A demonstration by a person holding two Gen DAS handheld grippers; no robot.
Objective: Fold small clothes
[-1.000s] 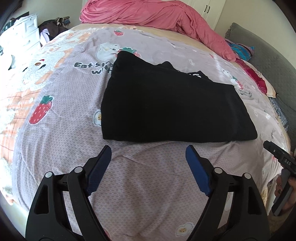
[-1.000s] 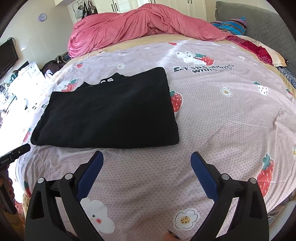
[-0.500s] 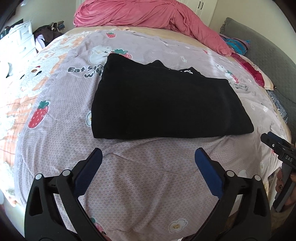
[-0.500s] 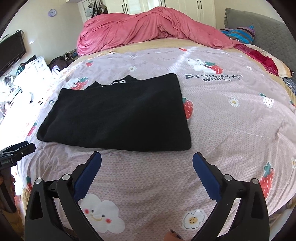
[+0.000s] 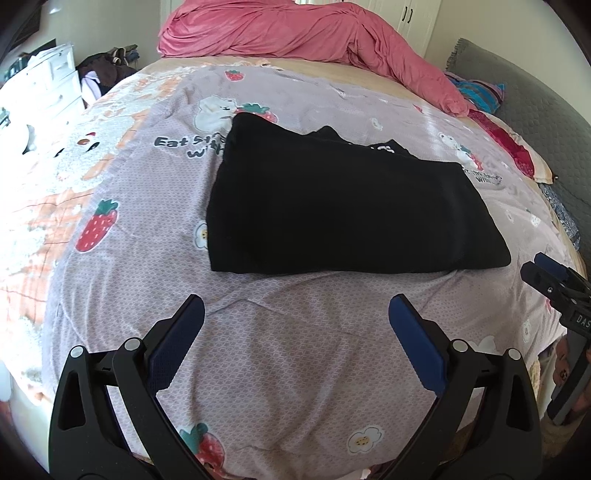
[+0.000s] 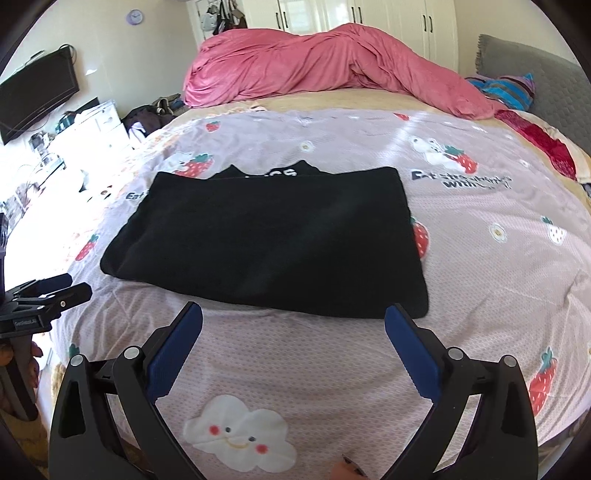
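A black garment (image 5: 343,206) lay folded flat into a rough rectangle on the bed cover (image 5: 295,369), about mid-bed, with a strip of its white lettering peeking out along the far edge. The cover was lilac with strawberry, flower and cloud prints. The left gripper (image 5: 295,314) hovered over bare cover just short of the garment's near edge; its jaws had just been opening and stood spread wide, nothing between them, blue pads (image 5: 177,347) clear of the cloth. The right gripper (image 6: 293,319) sat the same way near the garment's near right corner, jaws wide apart, empty, not touching the fabric. Each gripper showed at the side edge of the other's view, with a bit of the hand holding it. A pink duvet (image 6: 332,66) was bunched at the far end of the bed, with a grey headboard (image 6: 535,81) to the right. A white wardrobe (image 6: 369,14) stood behind, a dark TV (image 6: 37,96) at left.
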